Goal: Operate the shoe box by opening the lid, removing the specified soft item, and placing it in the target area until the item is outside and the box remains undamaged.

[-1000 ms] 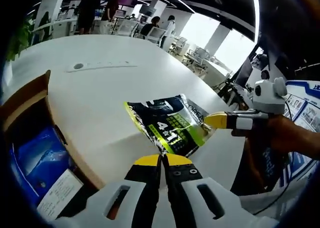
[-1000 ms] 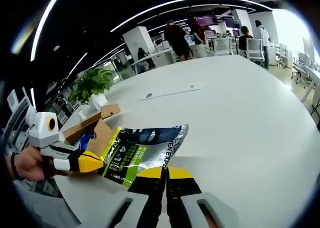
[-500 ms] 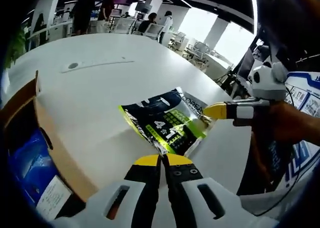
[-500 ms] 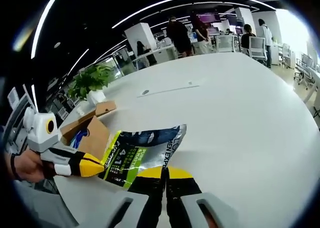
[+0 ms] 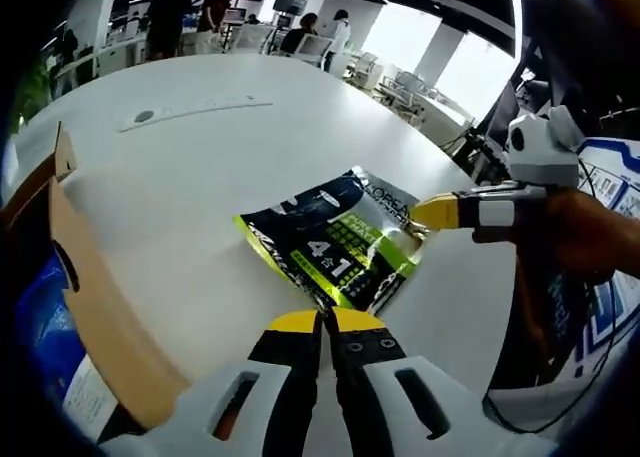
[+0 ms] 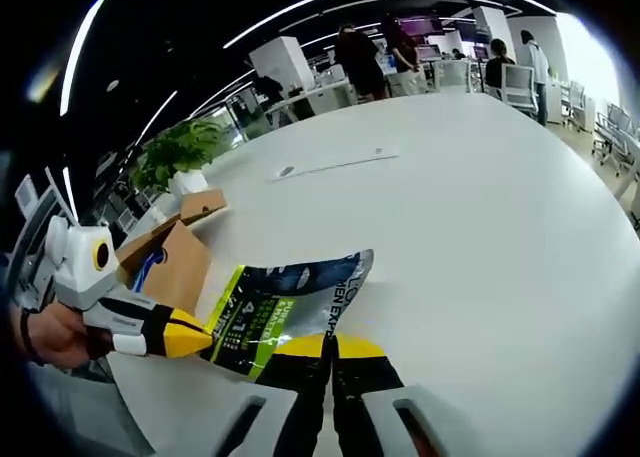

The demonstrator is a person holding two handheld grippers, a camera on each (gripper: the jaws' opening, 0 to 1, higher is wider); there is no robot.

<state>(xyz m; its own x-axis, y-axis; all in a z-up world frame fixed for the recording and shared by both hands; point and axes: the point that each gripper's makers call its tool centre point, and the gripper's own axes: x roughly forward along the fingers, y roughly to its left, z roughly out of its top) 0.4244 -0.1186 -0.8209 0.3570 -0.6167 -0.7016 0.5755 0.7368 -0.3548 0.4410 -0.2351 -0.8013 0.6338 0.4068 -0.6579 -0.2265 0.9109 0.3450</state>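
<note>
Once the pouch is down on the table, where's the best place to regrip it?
Probably a sealed edge. The pouch is flat and limp, so its middle offers nothing to pinch. The left gripper and right gripper each clamp an opposite edge now; come in low, jaws level with the table.

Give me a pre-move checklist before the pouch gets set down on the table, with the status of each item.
1. Left gripper shut on the pouch: ok, its tips pinch one edge.
2. Right gripper shut on the pouch: ok, tips closed on the opposite edge.
3. Pouch fully out of the shoe box: ok, it hangs beside the box, over the table.
4. Landing spot under the pouch free: ok, bare white top there.
5. Box undamaged: cannot tell, just one cardboard wall and a flap in view.
6. Pouch intact: cannot tell; creased, no visible tear.
</note>
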